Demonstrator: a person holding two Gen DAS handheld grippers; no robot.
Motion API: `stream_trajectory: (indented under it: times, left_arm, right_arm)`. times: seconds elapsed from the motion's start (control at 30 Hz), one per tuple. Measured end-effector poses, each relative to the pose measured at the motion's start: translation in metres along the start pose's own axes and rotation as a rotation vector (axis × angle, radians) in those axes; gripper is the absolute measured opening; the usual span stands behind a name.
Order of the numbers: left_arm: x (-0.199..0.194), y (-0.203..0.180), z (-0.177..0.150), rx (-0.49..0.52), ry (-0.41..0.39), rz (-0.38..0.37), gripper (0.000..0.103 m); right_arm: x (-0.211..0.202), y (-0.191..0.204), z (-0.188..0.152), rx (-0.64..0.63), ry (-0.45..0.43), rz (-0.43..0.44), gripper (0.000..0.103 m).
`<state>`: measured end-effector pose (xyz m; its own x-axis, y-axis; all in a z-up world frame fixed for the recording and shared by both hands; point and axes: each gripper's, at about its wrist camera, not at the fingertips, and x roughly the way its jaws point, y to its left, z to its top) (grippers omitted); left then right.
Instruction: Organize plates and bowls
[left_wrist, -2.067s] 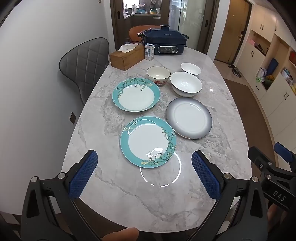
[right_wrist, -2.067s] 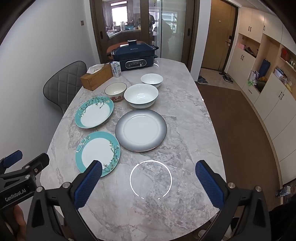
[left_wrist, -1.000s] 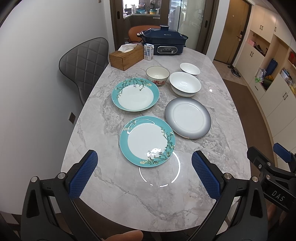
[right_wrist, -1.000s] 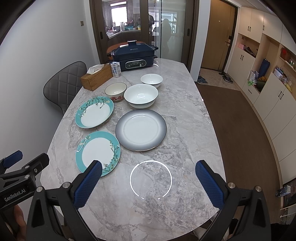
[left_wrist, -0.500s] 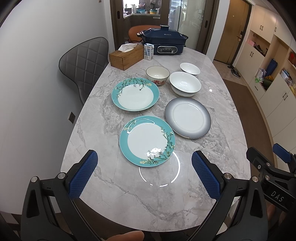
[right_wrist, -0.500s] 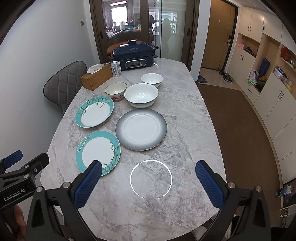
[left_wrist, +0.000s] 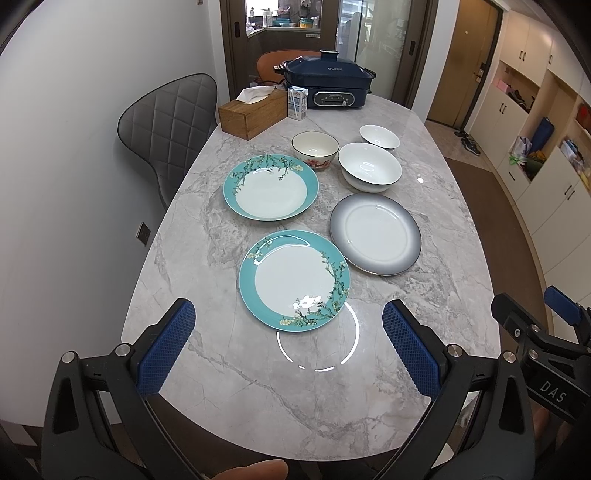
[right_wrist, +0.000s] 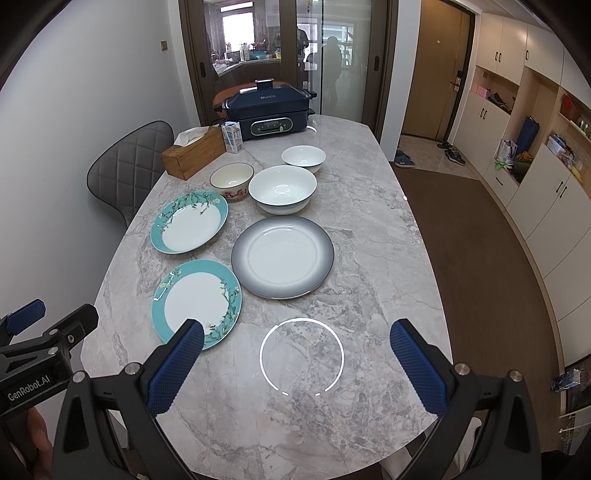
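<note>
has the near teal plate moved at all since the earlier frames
No. The near teal plate sits in the same place beside the grey-rimmed plate, the same gap between them in both views; neither tool has touched it.

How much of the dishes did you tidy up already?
None yet. Both teal plates, the grey plate and three bowls lie separately. The left gripper and right gripper hang open and empty. All stacking is left.
</note>
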<state>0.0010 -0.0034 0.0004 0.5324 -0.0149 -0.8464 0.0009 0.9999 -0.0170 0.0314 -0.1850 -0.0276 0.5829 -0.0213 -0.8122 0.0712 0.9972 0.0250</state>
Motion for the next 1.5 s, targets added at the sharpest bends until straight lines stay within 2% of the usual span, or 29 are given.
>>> stream_trajectory:
  times: [0.6, 0.83, 0.93, 1.03, 1.17, 1.3, 1.37, 1.4, 1.43, 1.5]
  left_arm:
    - [-0.001, 0.000, -0.002, 0.000, 0.004, 0.005, 0.103]
    - [0.018, 0.014, -0.014, 0.002, 0.048, -0.042, 0.103]
    - [0.042, 0.031, -0.020, 0.007, 0.099, -0.051, 0.103]
    - [0.072, 0.063, -0.027, -0.024, 0.162, -0.047, 0.102]
    - [0.102, 0.110, -0.034, -0.066, 0.182, -0.046, 0.102]
    - [0.143, 0.153, -0.038, -0.143, 0.210, -0.207, 0.102]
    - [0.164, 0.173, -0.042, -0.276, 0.225, -0.303, 0.102]
    - [0.178, 0.181, -0.045, -0.340, 0.260, -0.313, 0.102]
    - [0.190, 0.183, -0.045, -0.351, 0.294, -0.311, 0.102]
    - [0.207, 0.180, -0.042, -0.288, 0.299, -0.276, 0.102]
  right_arm:
    - [0.000, -0.001, -0.001, 0.002, 0.001, 0.000, 0.103]
    - [0.005, 0.003, -0.004, 0.007, 0.018, -0.007, 0.103]
    - [0.010, 0.005, -0.007, 0.013, 0.032, -0.002, 0.103]
    - [0.028, 0.012, -0.012, 0.044, 0.060, 0.038, 0.103]
    - [0.051, 0.020, -0.017, 0.083, 0.095, 0.104, 0.103]
    - [0.085, 0.029, -0.025, 0.149, 0.161, 0.241, 0.100]
    - [0.103, 0.033, -0.028, 0.171, 0.190, 0.287, 0.097]
    - [0.111, 0.035, -0.029, 0.176, 0.201, 0.306, 0.096]
    - [0.122, 0.037, -0.029, 0.181, 0.216, 0.321, 0.096]
    - [0.142, 0.039, -0.028, 0.193, 0.241, 0.354, 0.093]
